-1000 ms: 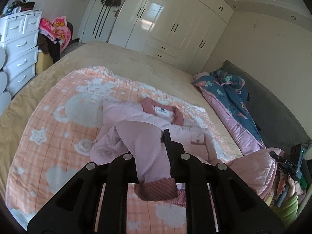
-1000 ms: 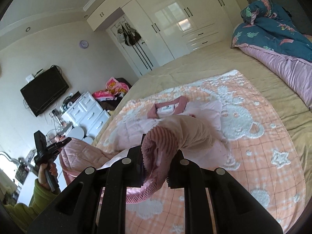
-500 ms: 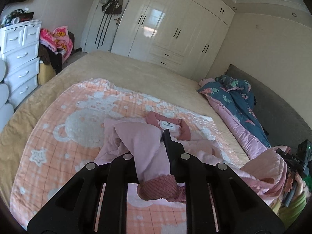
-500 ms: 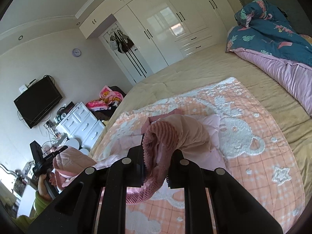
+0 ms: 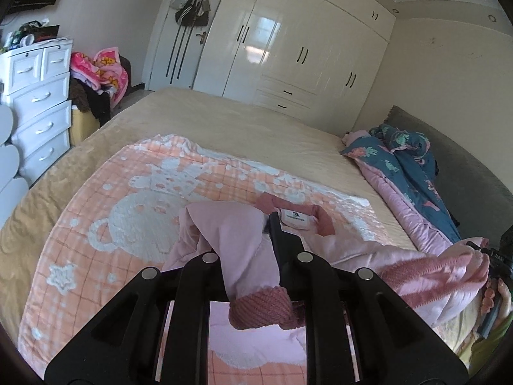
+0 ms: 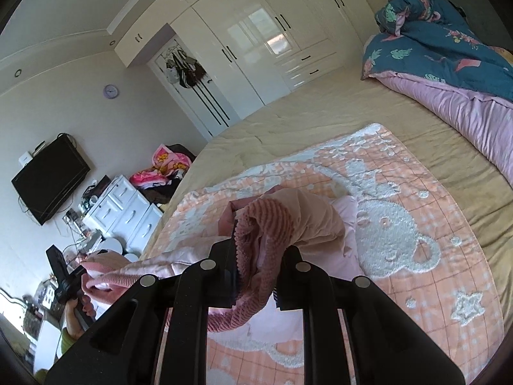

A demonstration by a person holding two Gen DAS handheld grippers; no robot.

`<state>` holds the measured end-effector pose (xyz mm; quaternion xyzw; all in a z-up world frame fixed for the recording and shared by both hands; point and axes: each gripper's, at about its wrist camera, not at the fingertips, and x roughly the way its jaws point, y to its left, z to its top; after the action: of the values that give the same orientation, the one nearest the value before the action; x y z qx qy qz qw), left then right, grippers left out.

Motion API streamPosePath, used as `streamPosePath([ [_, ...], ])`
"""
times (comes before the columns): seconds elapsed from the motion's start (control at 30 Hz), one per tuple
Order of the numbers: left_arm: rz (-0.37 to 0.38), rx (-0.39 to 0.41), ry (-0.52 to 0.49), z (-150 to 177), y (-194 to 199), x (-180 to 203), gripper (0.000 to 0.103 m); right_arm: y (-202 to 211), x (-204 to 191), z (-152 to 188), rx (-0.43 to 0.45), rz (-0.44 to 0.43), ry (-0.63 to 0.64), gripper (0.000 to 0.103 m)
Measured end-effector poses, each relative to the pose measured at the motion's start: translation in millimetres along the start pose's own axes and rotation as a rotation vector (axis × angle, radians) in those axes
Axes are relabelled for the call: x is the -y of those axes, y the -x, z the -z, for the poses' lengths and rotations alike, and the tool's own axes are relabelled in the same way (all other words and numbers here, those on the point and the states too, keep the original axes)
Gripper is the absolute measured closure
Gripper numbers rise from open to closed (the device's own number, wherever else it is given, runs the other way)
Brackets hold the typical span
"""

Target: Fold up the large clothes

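A pink padded jacket (image 5: 231, 234) with dark pink ribbed cuffs and collar lies on an orange checked bear blanket (image 5: 128, 211). My left gripper (image 5: 253, 256) is shut on one sleeve, whose ribbed cuff (image 5: 259, 308) hangs below the jaws. My right gripper (image 6: 256, 256) is shut on the other sleeve's ribbed cuff (image 6: 263, 224) and holds it lifted above the blanket (image 6: 400, 224). The collar with its white label (image 5: 295, 218) faces the wardrobe. The right gripper also shows in the left wrist view at the right edge.
The blanket lies on a beige bed (image 5: 240, 128). A blue and pink duvet (image 5: 410, 173) lies along the headboard side. White drawers (image 5: 38, 102) and a clothes pile (image 5: 99, 70) stand beside the bed. A white wardrobe (image 5: 288, 48) fills the far wall.
Both grippers have risen and drawn back with the sleeves. The jacket body has bunched up and lifted, so more of the collar is covered.
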<state>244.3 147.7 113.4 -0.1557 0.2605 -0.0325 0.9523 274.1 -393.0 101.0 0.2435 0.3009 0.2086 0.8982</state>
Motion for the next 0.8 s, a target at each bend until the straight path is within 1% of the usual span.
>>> streamPosePath([
  [0.23, -0.031, -0.012, -0.012, -8, -22, -2, 0.095, -26, 17, -13, -0.019, 0.001, -0.056, 0.088],
  [0.43, -0.068, -0.027, -0.023, -7, -41, -3, 0.095, -42, 36, -17, -0.028, -0.042, -0.153, 0.084],
  [0.47, -0.076, -0.03, -0.028, -7, -44, -3, 0.095, -45, 40, -17, -0.029, -0.06, -0.171, 0.082],
  [0.5, -0.079, -0.033, -0.029, -6, -46, -3, 0.095, -46, 43, -17, -0.025, -0.086, -0.193, 0.074],
  [0.53, -0.082, -0.036, -0.03, -6, -48, -3, 0.095, -46, 45, -18, -0.015, -0.104, -0.208, 0.069],
  [0.6, -0.088, -0.043, -0.036, -6, -52, -3, 0.095, -44, 48, -18, 0.019, -0.149, -0.226, 0.049],
  [0.7, -0.094, -0.053, -0.044, -5, -57, -1, 0.095, -35, 47, -18, 0.085, -0.178, -0.214, 0.038],
  [0.73, -0.095, -0.055, -0.046, -5, -59, -1, 0.095, -34, 48, -18, 0.1, -0.182, -0.209, 0.035],
  [0.77, -0.097, -0.057, -0.048, -5, -60, 0, 0.095, -31, 48, -15, 0.124, -0.174, -0.194, 0.03],
  [0.8, -0.1, -0.058, -0.051, -5, -63, 0, 0.094, -30, 49, -13, 0.137, -0.159, -0.178, 0.027],
])
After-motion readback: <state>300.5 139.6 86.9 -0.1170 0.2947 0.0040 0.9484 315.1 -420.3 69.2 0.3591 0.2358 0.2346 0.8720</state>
